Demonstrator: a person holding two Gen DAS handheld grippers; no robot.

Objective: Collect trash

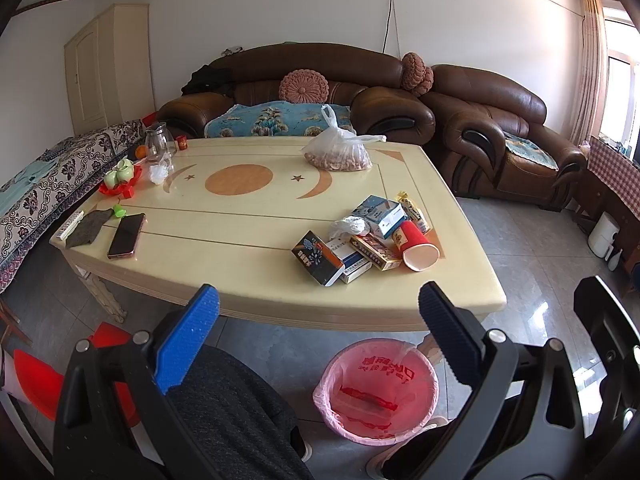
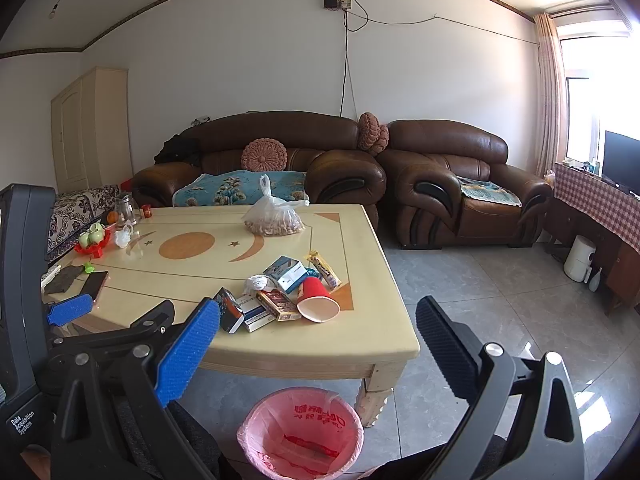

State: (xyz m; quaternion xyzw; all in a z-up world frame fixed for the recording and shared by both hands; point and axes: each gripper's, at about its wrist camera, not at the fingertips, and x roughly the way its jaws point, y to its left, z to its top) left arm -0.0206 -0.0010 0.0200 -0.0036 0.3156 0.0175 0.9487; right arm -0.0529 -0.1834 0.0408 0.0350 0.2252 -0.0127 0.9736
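A pile of trash lies at the front right of the cream table (image 1: pixel 256 288) (image 2: pixel 320 344): a tipped red paper cup (image 1: pixel 418 244) (image 2: pixel 318 300), several small cartons such as a dark box (image 1: pixel 318 258) (image 2: pixel 229 310), a crumpled white wrapper (image 1: pixel 348 226) (image 2: pixel 258 282) and a snack bar wrapper (image 1: pixel 412 210) (image 2: pixel 324 270). A pink-lined bin (image 1: pixel 378 392) (image 2: pixel 300 436) stands on the floor below the table's front edge. My left gripper (image 1: pixel 320 340) is open and empty, above the bin. My right gripper (image 2: pixel 320 356) is open and empty, in front of the table. The left gripper also shows at the right wrist view's left side (image 2: pixel 112 320).
A phone (image 1: pixel 126 236), a grey cloth (image 1: pixel 86 228), a remote, a red fruit tray (image 1: pixel 120 178), a glass jug (image 1: pixel 156 144) and a bag of nuts (image 1: pixel 338 152) are on the table. Brown sofas (image 1: pixel 500 140) stand behind. My knees are below the grippers.
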